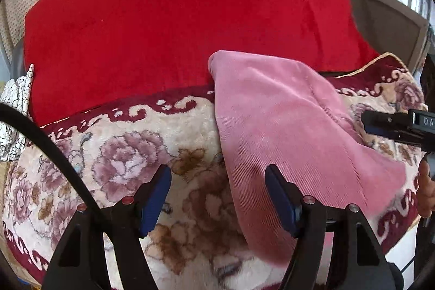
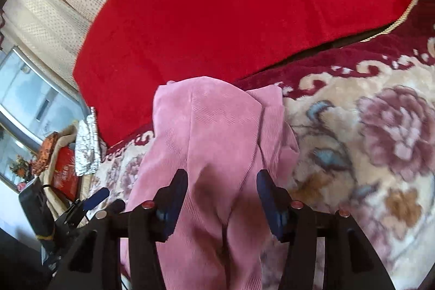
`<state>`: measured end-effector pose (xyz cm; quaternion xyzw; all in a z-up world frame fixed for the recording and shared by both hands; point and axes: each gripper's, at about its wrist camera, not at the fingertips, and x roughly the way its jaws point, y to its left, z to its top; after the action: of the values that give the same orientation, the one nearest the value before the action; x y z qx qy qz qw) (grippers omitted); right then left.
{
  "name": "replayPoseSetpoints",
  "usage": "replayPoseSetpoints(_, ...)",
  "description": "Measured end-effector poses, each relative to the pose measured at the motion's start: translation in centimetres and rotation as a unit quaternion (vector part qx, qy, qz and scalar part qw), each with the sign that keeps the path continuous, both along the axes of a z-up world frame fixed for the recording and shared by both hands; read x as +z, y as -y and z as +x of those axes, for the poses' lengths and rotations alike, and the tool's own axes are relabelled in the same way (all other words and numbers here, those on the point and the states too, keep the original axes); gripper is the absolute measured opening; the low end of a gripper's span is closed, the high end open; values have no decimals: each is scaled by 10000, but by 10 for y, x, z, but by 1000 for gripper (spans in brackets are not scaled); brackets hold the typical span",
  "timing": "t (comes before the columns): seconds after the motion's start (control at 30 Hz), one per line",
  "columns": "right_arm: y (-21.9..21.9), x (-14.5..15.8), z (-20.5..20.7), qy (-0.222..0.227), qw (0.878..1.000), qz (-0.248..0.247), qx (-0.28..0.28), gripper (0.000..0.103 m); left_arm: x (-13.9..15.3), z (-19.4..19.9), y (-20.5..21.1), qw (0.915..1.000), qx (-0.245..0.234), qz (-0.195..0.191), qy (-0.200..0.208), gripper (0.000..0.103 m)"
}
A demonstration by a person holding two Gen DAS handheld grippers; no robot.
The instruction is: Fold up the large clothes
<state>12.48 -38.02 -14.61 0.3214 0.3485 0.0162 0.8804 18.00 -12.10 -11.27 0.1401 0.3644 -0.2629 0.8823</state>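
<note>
A pink corduroy garment (image 1: 285, 127) lies folded lengthwise on a cream floral blanket (image 1: 141, 154). It also shows in the right wrist view (image 2: 217, 132). My left gripper (image 1: 217, 192) is open over the garment's left edge, one finger over the blanket and one over the cloth. My right gripper (image 2: 221, 195) is open just above the garment's middle, with cloth between its fingers but not pinched. The right gripper also shows at the right edge of the left wrist view (image 1: 402, 127).
A red blanket (image 1: 176, 18) covers the surface behind the floral blanket. Cream dotted curtains (image 2: 54, 4) hang behind. A patterned white cloth (image 1: 16, 105) lies at the far left. Boxes and bags (image 2: 59, 170) stand by a window at the left of the right wrist view.
</note>
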Motion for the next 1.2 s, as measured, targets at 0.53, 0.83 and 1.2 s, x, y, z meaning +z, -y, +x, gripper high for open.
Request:
replayPoseSetpoints(0.53, -14, -3, -20, -158, 9993, -348, 45, 59, -17, -19, 14, 9969, 146, 614, 477, 73)
replayPoseSetpoints(0.83, -47, -4, -26, -400, 9948, -852, 393, 49, -17, -21, 13, 9967, 157, 601, 518, 73)
replayPoseSetpoints(1.2, -40, -27, -15, -596, 9957, -561, 441, 52, -16, -18, 13, 9978, 98, 512, 421, 73)
